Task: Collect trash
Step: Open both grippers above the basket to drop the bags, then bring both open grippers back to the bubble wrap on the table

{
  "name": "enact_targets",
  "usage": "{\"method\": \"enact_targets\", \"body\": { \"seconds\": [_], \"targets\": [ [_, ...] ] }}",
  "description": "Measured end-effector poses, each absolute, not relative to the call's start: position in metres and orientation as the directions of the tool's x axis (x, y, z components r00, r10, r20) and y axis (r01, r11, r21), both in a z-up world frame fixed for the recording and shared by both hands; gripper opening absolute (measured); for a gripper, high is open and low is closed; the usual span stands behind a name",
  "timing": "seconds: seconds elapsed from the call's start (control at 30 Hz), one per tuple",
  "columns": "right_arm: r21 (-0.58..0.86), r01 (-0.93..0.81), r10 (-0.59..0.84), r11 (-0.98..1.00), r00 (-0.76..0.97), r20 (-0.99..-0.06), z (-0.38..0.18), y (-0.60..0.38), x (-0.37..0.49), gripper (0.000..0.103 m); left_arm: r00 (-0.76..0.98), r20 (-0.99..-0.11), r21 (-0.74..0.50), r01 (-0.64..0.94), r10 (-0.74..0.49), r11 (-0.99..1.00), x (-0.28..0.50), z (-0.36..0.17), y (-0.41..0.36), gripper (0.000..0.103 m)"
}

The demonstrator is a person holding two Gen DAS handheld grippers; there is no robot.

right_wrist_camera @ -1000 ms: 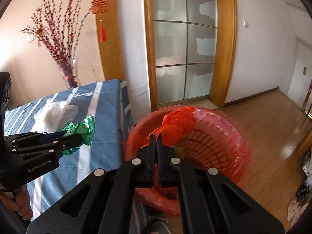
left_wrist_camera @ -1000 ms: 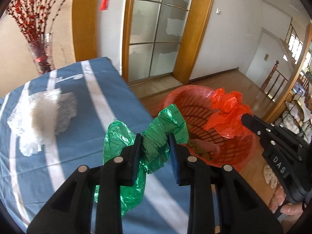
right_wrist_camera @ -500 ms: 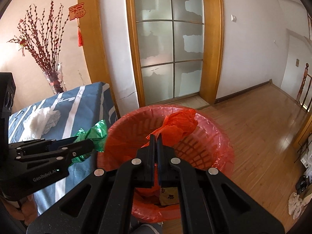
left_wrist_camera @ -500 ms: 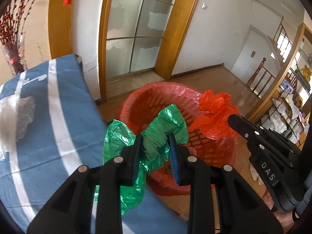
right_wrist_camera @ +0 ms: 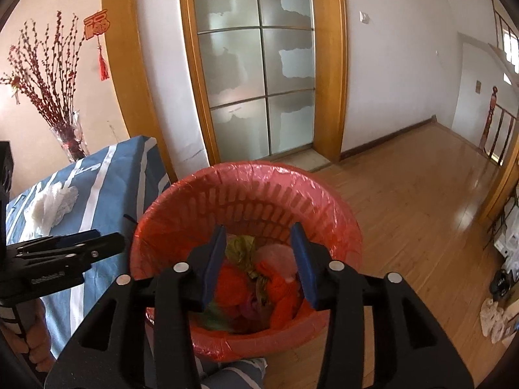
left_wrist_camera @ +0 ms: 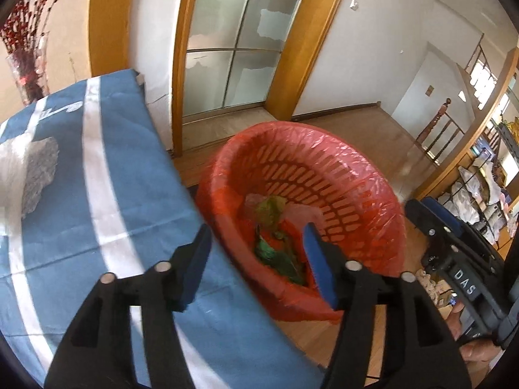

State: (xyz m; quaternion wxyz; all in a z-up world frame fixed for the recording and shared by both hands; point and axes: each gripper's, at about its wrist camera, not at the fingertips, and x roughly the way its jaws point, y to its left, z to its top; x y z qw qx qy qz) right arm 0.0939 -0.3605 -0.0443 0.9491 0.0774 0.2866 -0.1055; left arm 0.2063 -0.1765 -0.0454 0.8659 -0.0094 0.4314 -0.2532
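A red slotted basket (left_wrist_camera: pixel 340 175) (right_wrist_camera: pixel 246 191) lined with a red plastic bag stands on the wooden floor beside the table. A crumpled green bag (left_wrist_camera: pixel 279 256) lies inside it, and a crumpled orange-red bag (right_wrist_camera: pixel 282 288) lies on the other trash there. My left gripper (left_wrist_camera: pixel 256 256) hovers over the basket's near rim, its jaws opening with nothing between them. Directly above the basket, my right gripper (right_wrist_camera: pixel 258 256) has its jaws opening too, and they are empty. A white crumpled plastic wrap (left_wrist_camera: pixel 29 168) (right_wrist_camera: pixel 52 207) lies on the blue striped tablecloth (left_wrist_camera: pixel 129 194).
A glass vase of red branches (right_wrist_camera: pixel 69 139) stands at the table's far end. Frosted glass doors in a wooden frame (right_wrist_camera: pixel 259 64) stand behind the basket. Open wooden floor (right_wrist_camera: pixel 421 194) stretches to the right. A stair railing (left_wrist_camera: pixel 441 123) and cluttered shelves (left_wrist_camera: pixel 486 175) are at far right.
Both grippers moved over the basket and opened. The green bag left the left jaws and the orange-red bag left the right jaws; both now lie in the basket.
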Motion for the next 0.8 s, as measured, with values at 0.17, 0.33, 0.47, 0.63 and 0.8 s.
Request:
{"method": "enact_targets", "body": {
  "seconds": [0.17,0.33,0.47,0.63,0.8],
  "targets": [
    [0.086,0.238,-0.149,0.968,0.812,-0.564,-0.046,-0.353,0.092,0.057,0.52,-0.75,-0.212,0.396,-0.408,0.894,0.204,-0.046,-0.153,0.069],
    [0.093,0.221,-0.13,0.971,0.812,-0.569,-0.047,-0.344,0.094,0.06,0.562,-0.755,-0.168,0.333,-0.339,0.928,0.204,-0.045,-0.123,0.073],
    [0.1,0.208,-0.114,0.973,0.81,-0.576,-0.047,-0.335,0.097,0.064,0.605,-0.757,-0.101,0.263,-0.245,0.96,0.206,-0.043,-0.092,0.074],
    [0.11,0.192,-0.097,0.975,0.817,-0.568,-0.046,-0.323,0.101,0.069,0.658,-0.739,-0.051,0.163,-0.147,0.985,0.213,-0.039,-0.044,0.077],
    [0.124,0.171,-0.075,0.977,0.828,-0.555,-0.043,-0.306,0.109,0.077,0.701,-0.713,0.025,0.019,0.004,0.999,0.229,-0.036,0.004,0.083]
  ]
}}
